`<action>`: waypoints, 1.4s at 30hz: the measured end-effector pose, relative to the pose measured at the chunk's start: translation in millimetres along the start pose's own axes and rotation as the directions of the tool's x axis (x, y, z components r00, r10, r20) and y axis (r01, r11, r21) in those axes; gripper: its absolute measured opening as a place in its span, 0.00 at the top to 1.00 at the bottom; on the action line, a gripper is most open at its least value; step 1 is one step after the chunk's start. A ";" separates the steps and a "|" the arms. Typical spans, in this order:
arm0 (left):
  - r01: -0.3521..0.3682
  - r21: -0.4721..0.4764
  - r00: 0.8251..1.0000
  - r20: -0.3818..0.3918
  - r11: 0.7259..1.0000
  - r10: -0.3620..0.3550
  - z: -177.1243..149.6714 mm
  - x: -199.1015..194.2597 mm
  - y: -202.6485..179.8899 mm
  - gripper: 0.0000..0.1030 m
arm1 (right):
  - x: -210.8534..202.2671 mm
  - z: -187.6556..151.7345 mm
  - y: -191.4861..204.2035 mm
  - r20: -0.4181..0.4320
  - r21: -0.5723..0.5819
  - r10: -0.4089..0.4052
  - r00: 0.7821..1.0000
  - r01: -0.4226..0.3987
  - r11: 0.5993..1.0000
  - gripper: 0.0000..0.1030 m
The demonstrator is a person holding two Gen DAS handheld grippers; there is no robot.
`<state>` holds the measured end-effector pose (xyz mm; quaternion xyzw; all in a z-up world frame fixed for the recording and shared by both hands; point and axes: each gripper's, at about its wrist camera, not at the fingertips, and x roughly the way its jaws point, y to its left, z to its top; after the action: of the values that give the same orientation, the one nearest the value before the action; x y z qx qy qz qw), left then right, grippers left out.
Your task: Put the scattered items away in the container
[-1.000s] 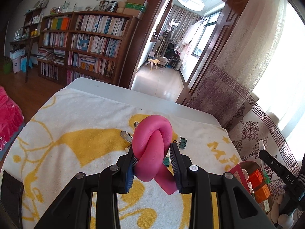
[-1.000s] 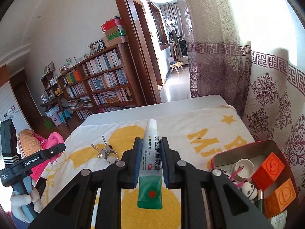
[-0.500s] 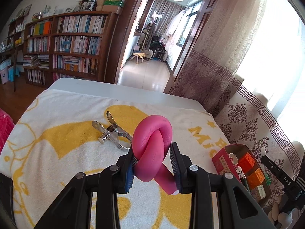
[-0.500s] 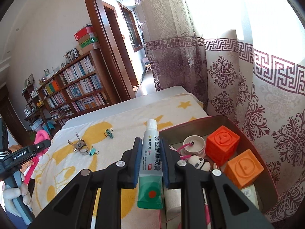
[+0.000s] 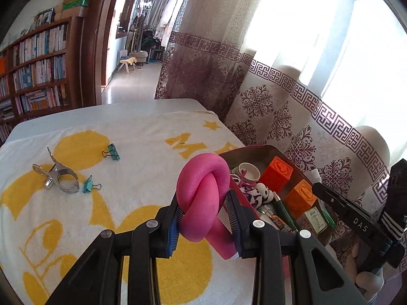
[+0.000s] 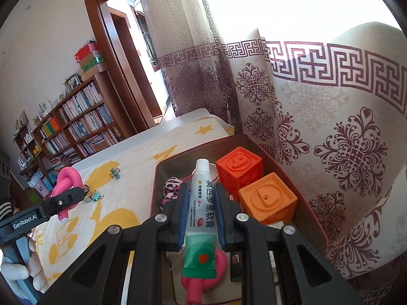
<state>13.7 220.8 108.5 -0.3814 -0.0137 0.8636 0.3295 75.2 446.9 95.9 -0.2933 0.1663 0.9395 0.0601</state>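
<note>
Right wrist view: right gripper (image 6: 202, 218) clamps ointment tube (image 6: 201, 203) over tin (image 6: 305, 198) at towel's right edge | left gripper (image 5: 204, 225) grips knotted pink tube (image 5: 201, 193) near tin | blocks (image 6: 267, 198) already inside | steel clip (image 5: 58, 178), two binder clips (image 5: 111, 151) left mid-towel.

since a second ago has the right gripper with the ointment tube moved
Yes. The right gripper, jaws shut on the ointment tube, has swung from above the yellow towel to over the red tin.

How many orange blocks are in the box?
2. One orange block sits at the far side of the box, near the curtain; the other orange block sits just in front of it. More could be hidden under other things.
</note>
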 end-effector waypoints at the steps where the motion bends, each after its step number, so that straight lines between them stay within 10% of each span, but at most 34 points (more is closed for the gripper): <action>1: 0.017 0.012 1.000 -0.007 1.000 -0.017 0.4 3.6 -8.5 0.66 | -1.8 -0.1 -3.5 0.003 0.007 -0.005 1.000 0.005 1.000 0.79; 17: 0.190 0.099 0.973 -0.152 0.977 -0.173 -6.7 61.3 -78.5 0.66 | -9.6 -5.5 -25.5 -0.003 0.065 -0.032 0.999 0.033 0.997 0.79; 22: 0.111 0.063 0.987 -0.122 0.992 -0.103 -12.9 49.5 -44.9 0.32 | -1.1 -9.4 -25.0 -0.033 0.064 -0.008 0.999 0.010 0.998 0.78; 31: 0.037 -0.039 0.978 -0.206 0.999 -0.044 -41.4 58.8 5.9 0.32 | 14.9 -18.7 -20.9 -0.091 0.093 0.048 0.995 -0.040 0.995 0.78; 42: -0.015 0.052 0.964 -0.263 0.999 0.028 -73.0 80.5 -12.4 0.32 | 10.2 -20.3 -16.9 -0.082 0.088 0.042 0.996 -0.035 0.995 0.78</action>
<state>29.8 260.6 7.9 -0.4848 0.0560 0.8088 0.3283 81.2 455.9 69.7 -0.3262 0.2149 0.9193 0.0477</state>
